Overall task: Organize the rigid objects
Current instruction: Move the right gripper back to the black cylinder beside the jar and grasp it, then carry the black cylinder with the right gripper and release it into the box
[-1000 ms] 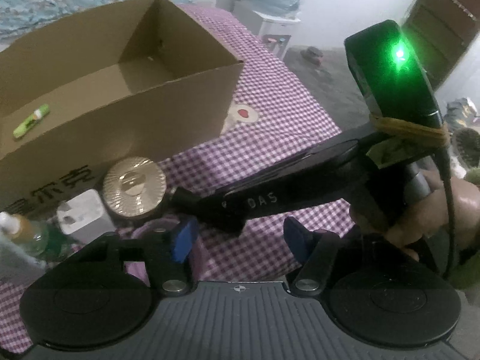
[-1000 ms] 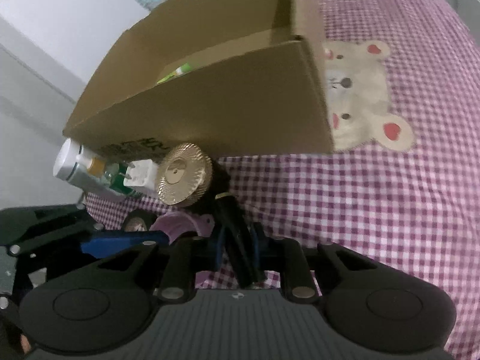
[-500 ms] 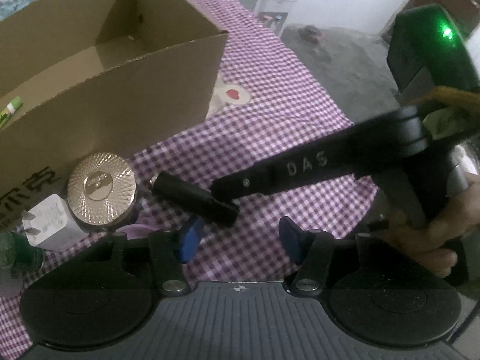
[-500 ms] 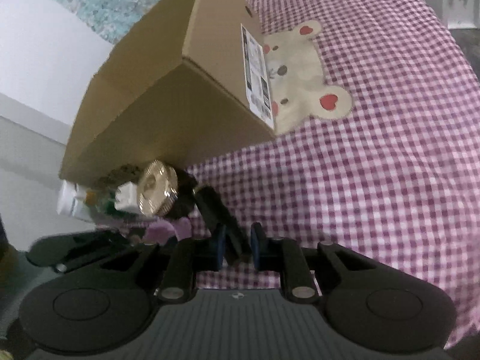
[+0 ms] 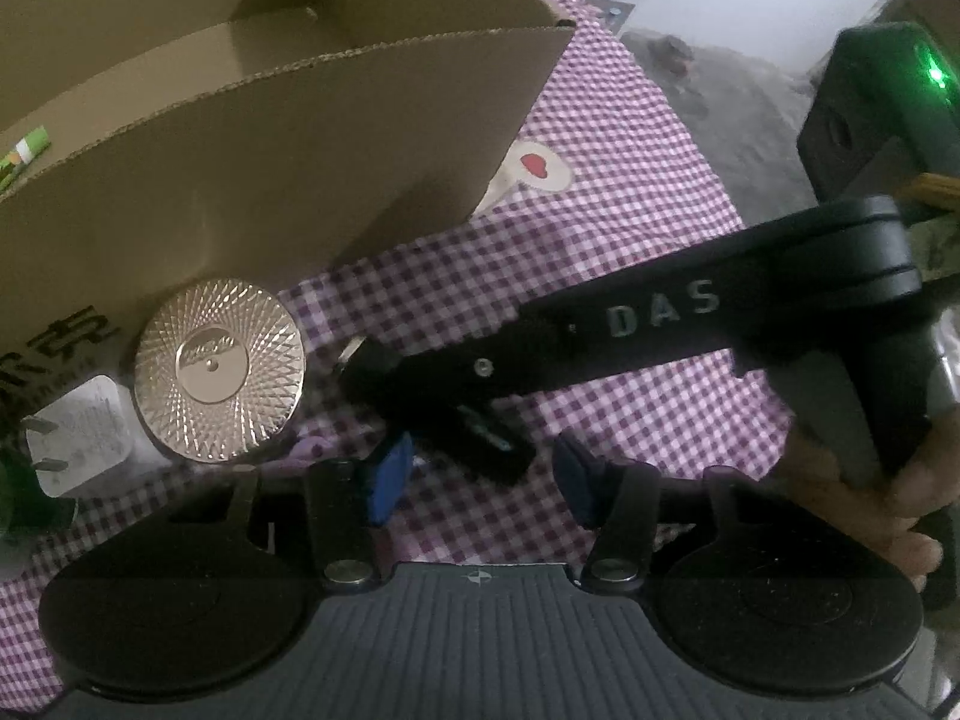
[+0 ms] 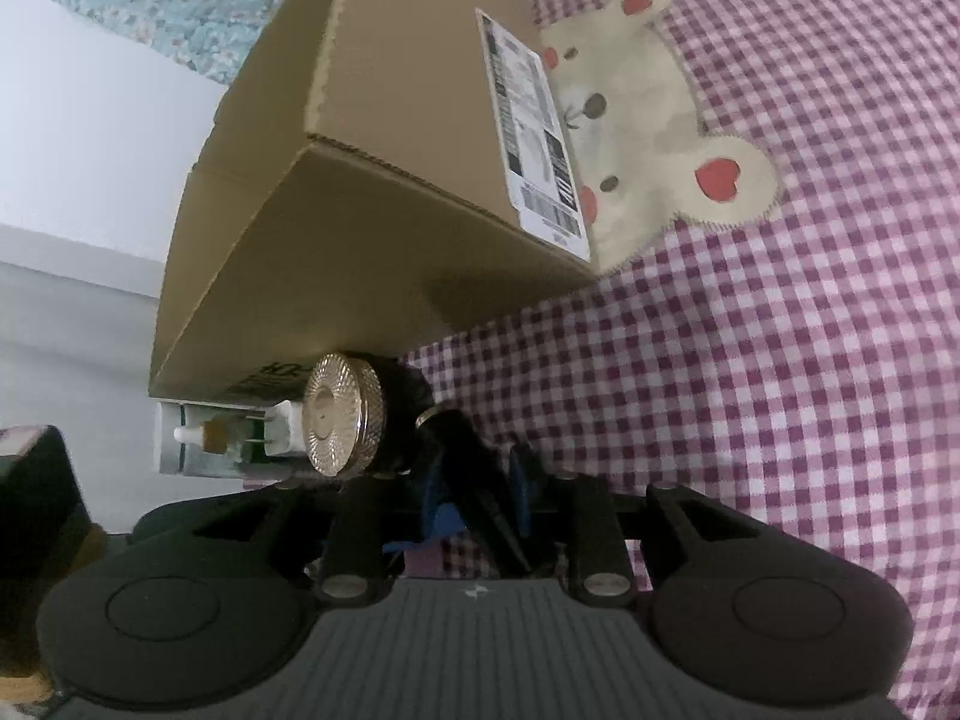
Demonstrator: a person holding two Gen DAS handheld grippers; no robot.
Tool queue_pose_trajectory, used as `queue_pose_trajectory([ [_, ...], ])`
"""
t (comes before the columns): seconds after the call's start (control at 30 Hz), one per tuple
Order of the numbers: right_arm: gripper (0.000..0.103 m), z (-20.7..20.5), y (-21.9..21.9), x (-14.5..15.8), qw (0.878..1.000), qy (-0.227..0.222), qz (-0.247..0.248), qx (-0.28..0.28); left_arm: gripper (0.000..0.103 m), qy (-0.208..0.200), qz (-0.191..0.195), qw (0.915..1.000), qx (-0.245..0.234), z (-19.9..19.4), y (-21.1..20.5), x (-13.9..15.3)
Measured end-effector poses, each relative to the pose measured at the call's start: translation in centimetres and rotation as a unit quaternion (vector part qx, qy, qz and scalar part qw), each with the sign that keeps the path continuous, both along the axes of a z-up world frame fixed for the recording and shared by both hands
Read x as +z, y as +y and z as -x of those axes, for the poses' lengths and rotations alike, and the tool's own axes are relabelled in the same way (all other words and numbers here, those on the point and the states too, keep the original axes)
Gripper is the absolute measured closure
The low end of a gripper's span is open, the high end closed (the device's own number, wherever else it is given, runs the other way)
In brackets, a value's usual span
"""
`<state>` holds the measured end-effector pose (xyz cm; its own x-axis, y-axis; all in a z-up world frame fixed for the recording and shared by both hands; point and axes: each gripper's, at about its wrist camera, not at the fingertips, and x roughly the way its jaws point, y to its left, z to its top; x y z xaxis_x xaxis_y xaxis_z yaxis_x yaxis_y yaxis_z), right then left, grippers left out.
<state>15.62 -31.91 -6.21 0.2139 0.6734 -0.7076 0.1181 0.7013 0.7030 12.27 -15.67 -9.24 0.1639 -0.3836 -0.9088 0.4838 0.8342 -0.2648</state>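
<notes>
**Right fingers clamped on the black tube by the box**

My left view looks into the open box (image 5: 252,138) and shows the green stick (image 5: 24,159) lying inside at its left end, cut off by the frame edge. My right view sees only the box's outer walls and its shipping label (image 6: 534,138), with the bear patch (image 6: 648,120) on the checked cloth (image 6: 810,360) to the right of the box.

The gold disc (image 5: 219,375) sits against the box's front wall; the white plug (image 5: 78,438) is just left of it and a green bottle (image 5: 12,492) is cut off further left. In my right view the disc (image 6: 342,414) stands edge-on, with the plug and bottle half hidden behind it.

My right gripper (image 6: 474,498) is clenched on the black tube (image 6: 474,480), which is just right of the disc in front of the box. From the left, that gripper's black arm marked DAS (image 5: 660,324) reaches in over the tube (image 5: 438,414), covering its middle. Whether the tube is lifted off the cloth I cannot tell.

My left gripper (image 5: 480,480) is spread wide and grasps nothing, its blue pads (image 5: 390,477) either side of the tube's near end, not touching it.
</notes>
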Motion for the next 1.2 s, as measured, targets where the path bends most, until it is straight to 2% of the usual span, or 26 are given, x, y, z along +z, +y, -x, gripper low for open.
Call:
queue_pose_trajectory([
  [0.07, 0.076, 0.1, -1.1, 0.0, 1.000, 0.008, -0.011, -0.002, 0.053, -0.004, -0.004, 1.0000, -0.001, -0.3, -0.1, -0.1],
  [0.33, 0.076, 0.0, -1.6, -0.3, 0.999, 0.016, -0.027, -0.004, 0.073, -0.024, -0.030, 0.9992, 0.004, -0.9, -0.4, -0.1],
  [0.63, 0.079, 1.4, -2.9, -0.3, 0.998, 0.004, -0.047, -0.051, 0.076, -0.035, -0.011, 0.9993, 0.004, 0.0, -0.3, 1.4],
  [0.77, 0.079, 2.6, -2.8, 2.6, 0.997, -0.024, -0.034, -0.061, 0.076, -0.059, 0.013, 0.9982, -0.002, 1.2, 0.3, 4.0],
  [0.97, 0.079, 3.5, -0.8, 10.1, 0.993, -0.109, -0.009, -0.047, 0.076, -0.119, 0.056, 0.9912, 0.014, 2.4, 3.2, 10.1],
  [1.1, 0.079, 1.4, 2.4, 14.4, 0.987, -0.162, -0.011, -0.016, 0.076, -0.158, 0.065, 0.9843, 0.046, 1.3, 6.2, 13.2],
  [1.2, 0.079, -1.6, 5.3, 15.8, 0.984, -0.175, -0.019, 0.010, 0.076, -0.166, 0.061, 0.9807, 0.083, -0.6, 8.5, 14.0],
])
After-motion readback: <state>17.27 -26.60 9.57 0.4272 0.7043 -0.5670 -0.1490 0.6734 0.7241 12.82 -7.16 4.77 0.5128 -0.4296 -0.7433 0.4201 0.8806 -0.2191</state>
